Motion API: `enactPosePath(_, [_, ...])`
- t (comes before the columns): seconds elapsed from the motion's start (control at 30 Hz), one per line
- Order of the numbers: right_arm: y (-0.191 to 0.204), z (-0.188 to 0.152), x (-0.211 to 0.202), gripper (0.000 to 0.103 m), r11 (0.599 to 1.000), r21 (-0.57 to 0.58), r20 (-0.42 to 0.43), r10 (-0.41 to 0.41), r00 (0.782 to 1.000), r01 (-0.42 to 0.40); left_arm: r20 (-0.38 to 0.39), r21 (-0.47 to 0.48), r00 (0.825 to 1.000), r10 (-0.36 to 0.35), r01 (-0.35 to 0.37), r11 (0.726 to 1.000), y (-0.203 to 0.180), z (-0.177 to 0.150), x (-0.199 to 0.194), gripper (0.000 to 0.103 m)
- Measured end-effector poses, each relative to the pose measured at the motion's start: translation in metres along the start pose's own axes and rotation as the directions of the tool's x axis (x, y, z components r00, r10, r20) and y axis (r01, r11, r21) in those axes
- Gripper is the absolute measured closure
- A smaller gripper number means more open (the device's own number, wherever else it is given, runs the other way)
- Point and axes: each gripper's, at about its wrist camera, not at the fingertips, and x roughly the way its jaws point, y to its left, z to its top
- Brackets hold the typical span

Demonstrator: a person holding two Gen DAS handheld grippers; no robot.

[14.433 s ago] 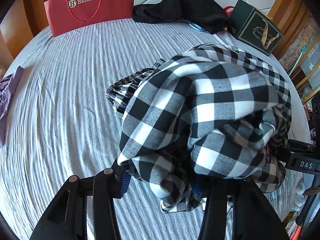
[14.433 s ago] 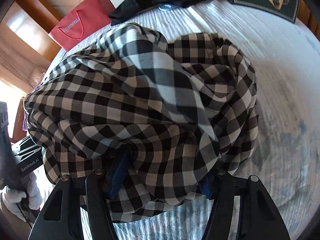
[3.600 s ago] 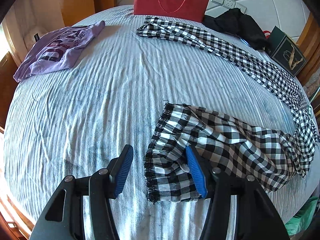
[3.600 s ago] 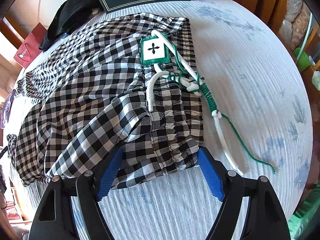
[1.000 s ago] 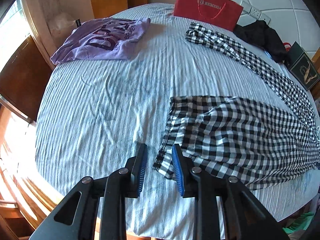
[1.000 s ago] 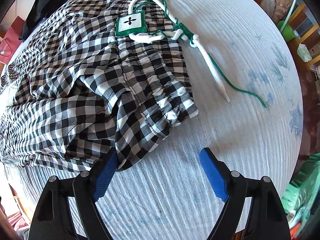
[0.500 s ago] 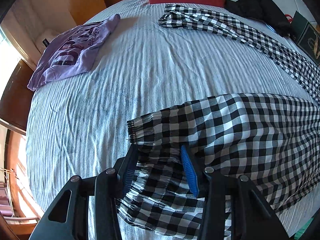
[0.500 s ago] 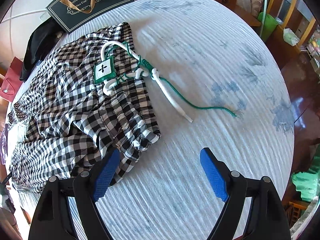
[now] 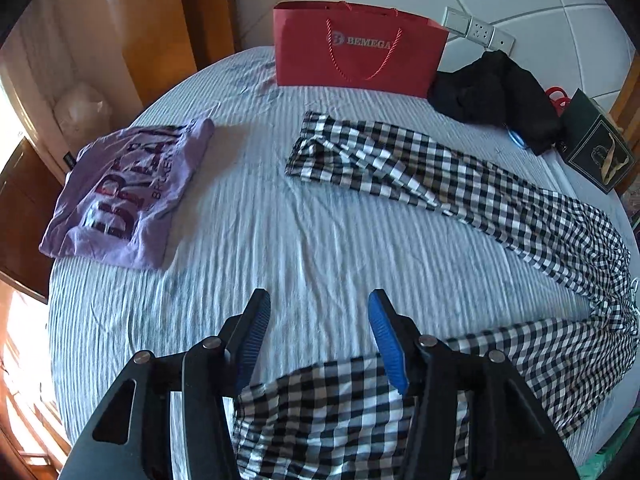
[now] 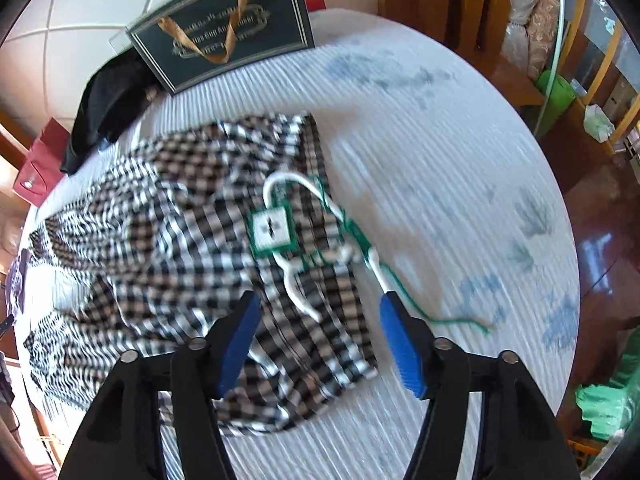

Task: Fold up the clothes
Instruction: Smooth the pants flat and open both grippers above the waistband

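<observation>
Black-and-white checked trousers lie spread on the striped bed sheet. In the left wrist view one leg [image 9: 400, 164] stretches across the far side, and the other leg's cuff [image 9: 340, 408] lies low, under the gripper's body. My left gripper [image 9: 316, 312] is open and its jaws are opening, with only bare sheet between the blue pads. In the right wrist view the waistband [image 10: 316, 320] carries a green label [image 10: 272, 228] and a white drawstring [image 10: 296, 280]. My right gripper [image 10: 316, 320] hovers over that waistband. Its jaws are closing, and the cloth lies below the pads, untouched.
A folded purple T-shirt [image 9: 120, 196] lies at the left of the bed. At the headboard stand a red paper bag [image 9: 356, 52], a black garment [image 9: 492, 92] and a dark green box [image 10: 224, 28]. A green cord [image 10: 440, 320] trails right of the waistband, towards the bed's edge.
The left gripper moved forward past the near cuff, which now lies behind its fingertips, and its jaws widened. The right gripper rose and shifted over the waistband, jaws slightly narrower.
</observation>
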Motion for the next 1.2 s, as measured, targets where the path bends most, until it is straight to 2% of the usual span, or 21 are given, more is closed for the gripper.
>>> enactPosePath(0.1, [0.017,0.03,0.004,0.033,1.0,-0.011,0.021,-0.011,1.0,0.011,0.0,0.004,1.0,-0.018,0.018,1.0,-0.002,0.047,0.027,0.051])
enactPosePath(0.23, [0.027,0.062,0.029,0.03,1.0,0.026,0.004,0.011,1.0,-0.011,-0.024,0.014,1.0,-0.017,0.018,1.0,-0.005,0.106,0.062,0.051])
enactPosePath(0.43, [0.026,0.103,0.066,0.029,0.992,0.124,-0.02,0.022,1.0,-0.019,-0.09,0.029,0.996,-0.01,0.013,1.0,0.004,0.159,0.122,0.051])
enactPosePath(0.63, [0.03,0.124,0.093,0.029,0.99,0.143,-0.072,-0.001,0.997,0.011,-0.152,0.071,0.988,-0.008,0.019,0.997,0.005,0.174,0.161,0.051])
enactPosePath(0.8, [0.033,0.132,0.107,0.029,0.986,0.167,-0.083,0.025,0.996,-0.01,-0.177,0.064,0.984,-0.003,0.014,0.998,0.006,0.184,0.179,0.051])
enactPosePath(0.97, [0.038,0.133,0.126,0.029,0.986,0.165,-0.124,0.026,0.992,-0.005,-0.261,0.115,0.965,0.024,0.007,0.993,0.001,0.173,0.196,0.05])
enactPosePath(1.0, [0.04,0.132,0.13,0.029,0.987,0.158,-0.136,0.02,0.99,0.002,-0.24,0.112,0.971,0.016,0.012,0.994,0.003,0.173,0.194,0.049])
enactPosePath(1.1, [0.045,0.129,0.141,0.028,0.99,0.133,-0.16,-0.013,0.987,0.035,-0.232,0.073,0.973,-0.008,0.026,0.997,0.008,0.175,0.195,0.048])
enactPosePath(1.13, [0.049,0.129,0.142,0.032,0.991,0.118,-0.163,-0.04,0.986,0.06,-0.22,0.084,0.976,0.001,0.018,0.996,0.006,0.175,0.195,0.061])
enactPosePath(1.17, [0.054,0.129,0.143,0.038,0.989,0.093,-0.172,-0.095,0.981,0.112,-0.205,0.095,0.979,-0.002,0.022,0.995,0.002,0.176,0.192,0.08])
enactPosePath(1.2, [0.06,0.129,0.143,0.054,0.983,0.055,-0.177,-0.163,0.971,0.175,-0.189,0.11,0.982,0.023,-0.003,0.994,-0.002,0.176,0.189,0.08])
